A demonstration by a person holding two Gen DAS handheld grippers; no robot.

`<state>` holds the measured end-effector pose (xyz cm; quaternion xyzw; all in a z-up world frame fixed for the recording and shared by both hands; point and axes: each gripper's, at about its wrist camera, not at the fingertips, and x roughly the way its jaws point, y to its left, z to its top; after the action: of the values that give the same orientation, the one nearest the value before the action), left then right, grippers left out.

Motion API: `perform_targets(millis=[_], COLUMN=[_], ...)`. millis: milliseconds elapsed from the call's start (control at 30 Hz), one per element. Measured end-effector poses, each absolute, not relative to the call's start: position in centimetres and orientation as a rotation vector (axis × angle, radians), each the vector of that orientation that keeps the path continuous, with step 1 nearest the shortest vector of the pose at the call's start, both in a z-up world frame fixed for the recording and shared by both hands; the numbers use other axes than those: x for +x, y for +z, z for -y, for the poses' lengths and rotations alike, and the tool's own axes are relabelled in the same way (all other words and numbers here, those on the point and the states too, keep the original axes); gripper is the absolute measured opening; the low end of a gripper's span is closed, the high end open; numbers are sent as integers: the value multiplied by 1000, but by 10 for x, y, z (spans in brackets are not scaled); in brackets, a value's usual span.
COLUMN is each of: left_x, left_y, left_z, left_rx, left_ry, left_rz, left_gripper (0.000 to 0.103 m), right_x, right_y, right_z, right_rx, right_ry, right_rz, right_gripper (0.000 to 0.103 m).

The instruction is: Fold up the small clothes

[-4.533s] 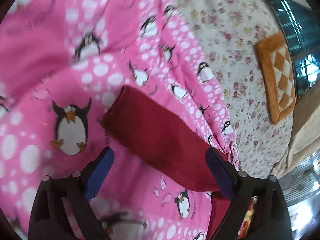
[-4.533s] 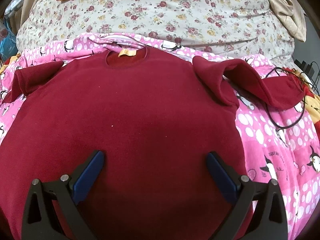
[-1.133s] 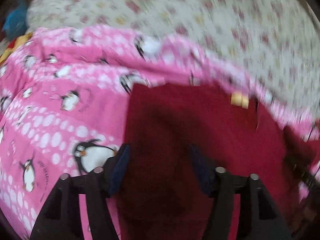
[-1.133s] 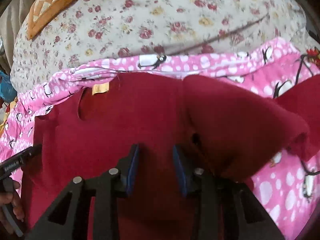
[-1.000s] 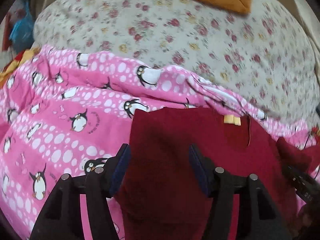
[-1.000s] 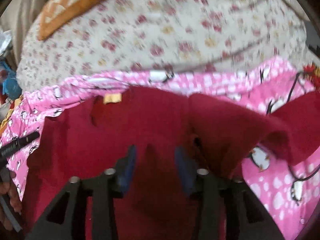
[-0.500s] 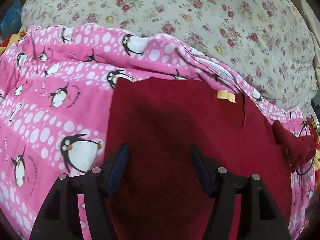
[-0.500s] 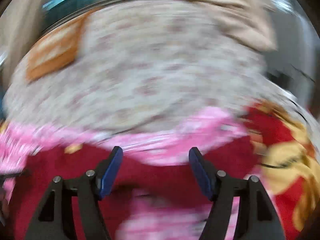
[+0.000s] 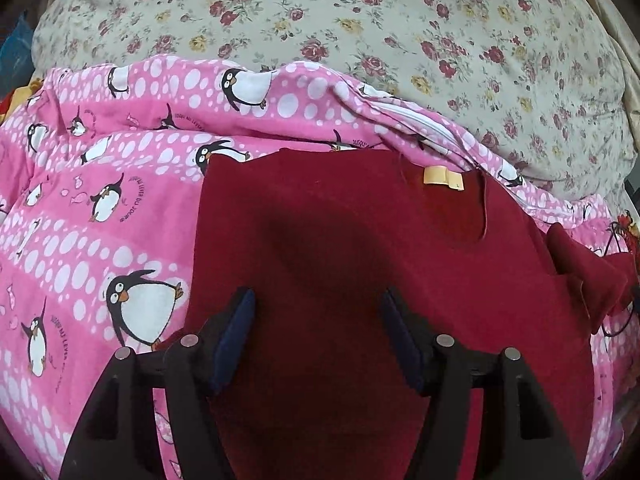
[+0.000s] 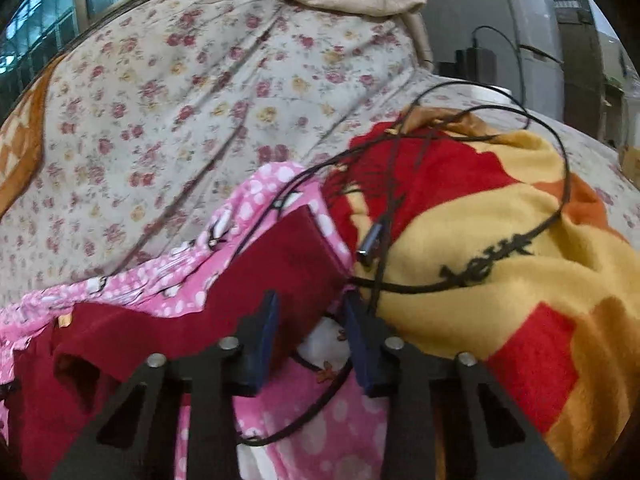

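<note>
On the bed, over the pink penguin blanket (image 9: 120,216), we have the red sweater (image 9: 340,248) lying flat, collar and yellow tag (image 9: 442,176) toward the floral sheet (image 9: 360,20). Its left side is already folded in to a straight edge; the right sleeve (image 10: 288,256) is stretched out toward the yellow-and-red blanket (image 10: 500,240).

Our left claw (image 9: 316,334) hovers over the body, spread, with nothing between the pads. Our right claw (image 10: 310,324) has just been closing around the sleeve; the cloth sits between the pads, partly spread yet, and we cannot tell whether they bite.

This is soft, light fleece by the look of it: it will droop, bunch and drag the blanket with it, but it won't slip much. We judge the best hold is near the cuff (image 10: 320,236), pinching both layers, then lifting clear before carrying it across.

Watch that black cable (image 10: 400,288) — it loops right beside the cuff and under the claw, and could snag.
</note>
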<state>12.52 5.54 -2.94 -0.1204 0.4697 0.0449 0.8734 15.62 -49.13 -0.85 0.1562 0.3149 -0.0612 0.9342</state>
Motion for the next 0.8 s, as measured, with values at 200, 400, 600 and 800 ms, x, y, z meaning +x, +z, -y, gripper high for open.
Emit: perform_targets(millis=[200,400,600,800], left_x=[125,122,120,115], left_y=[-30,-28,-24,-13], left_z=[-56,-61,-63,-73], left_rx=[-264,-303,-325,-379], left_ry=[93,86,80,73], left_rz=[-979,-973,-961,-892], left_gripper=[55,55,55,55], right_x=[168,146,113,131], right_y=[-14,55,112,104], right_z=[496,463,418,326], right_rx=[391,266,198,220], right_ry=[-108,-204,-164,165], right_rz=[-615,-408,-205,-269], right_gripper=[31,6,6,6])
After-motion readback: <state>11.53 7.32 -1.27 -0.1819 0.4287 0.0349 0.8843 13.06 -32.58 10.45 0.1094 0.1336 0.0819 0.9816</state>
